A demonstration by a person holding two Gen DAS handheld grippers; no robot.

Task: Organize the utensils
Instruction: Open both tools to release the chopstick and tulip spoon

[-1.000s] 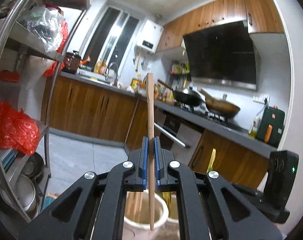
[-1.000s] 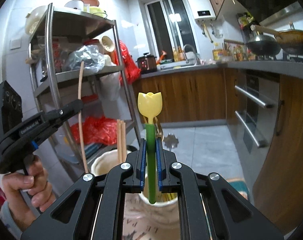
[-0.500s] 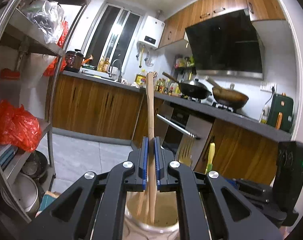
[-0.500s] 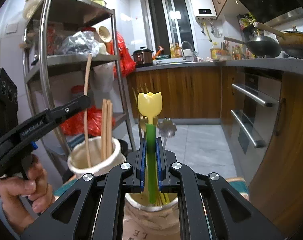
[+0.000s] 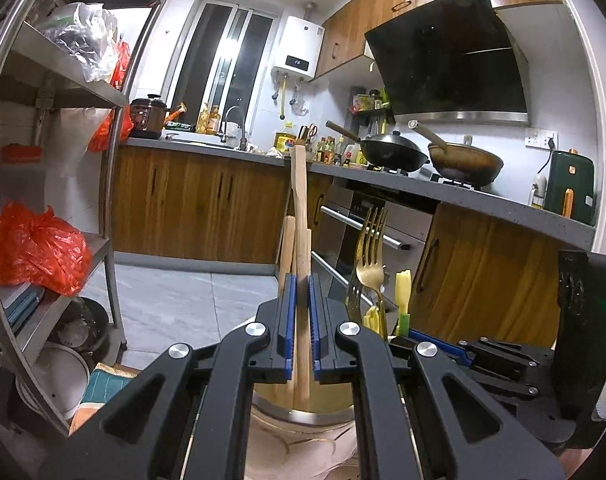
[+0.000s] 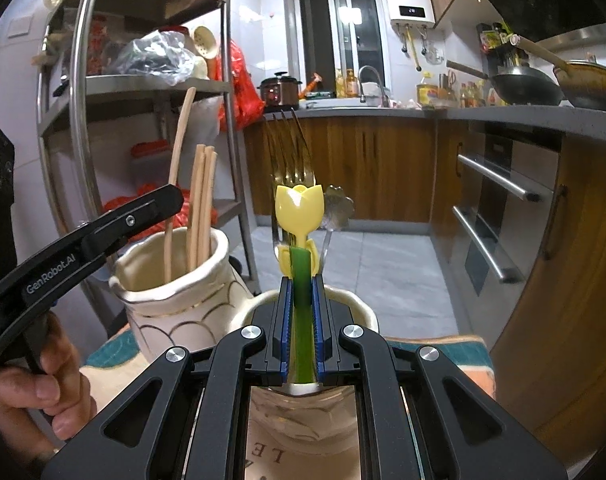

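My left gripper [image 5: 301, 300] is shut on a wooden chopstick [image 5: 301, 216], whose lower end is inside a cream ceramic jar [image 5: 299, 424] with other chopsticks. My right gripper [image 6: 301, 300] is shut on the green stem of a yellow tulip-shaped utensil [image 6: 299, 210], lowered into a second cream jar [image 6: 355, 304] that holds gold forks [image 6: 291, 152] and a flower-headed spoon [image 6: 338, 210]. The chopstick jar [image 6: 175, 296] stands left of it in the right wrist view, with the left gripper [image 6: 159, 204] over it. The forks [image 5: 369, 248] and tulip utensil [image 5: 403, 292] show in the left wrist view.
Both jars stand on a patterned cloth [image 6: 435, 348]. A steel shelf rack [image 6: 83, 92] with bags and bowls is at the left. Wooden kitchen cabinets [image 5: 207, 208], an oven [image 6: 499, 208] and a worktop with woks [image 5: 463, 160] lie behind. The floor is grey tile.
Both grippers have come down: the chopstick has sunk into the left jar beside the others, and the tulip utensil has sunk into the right jar among the forks.
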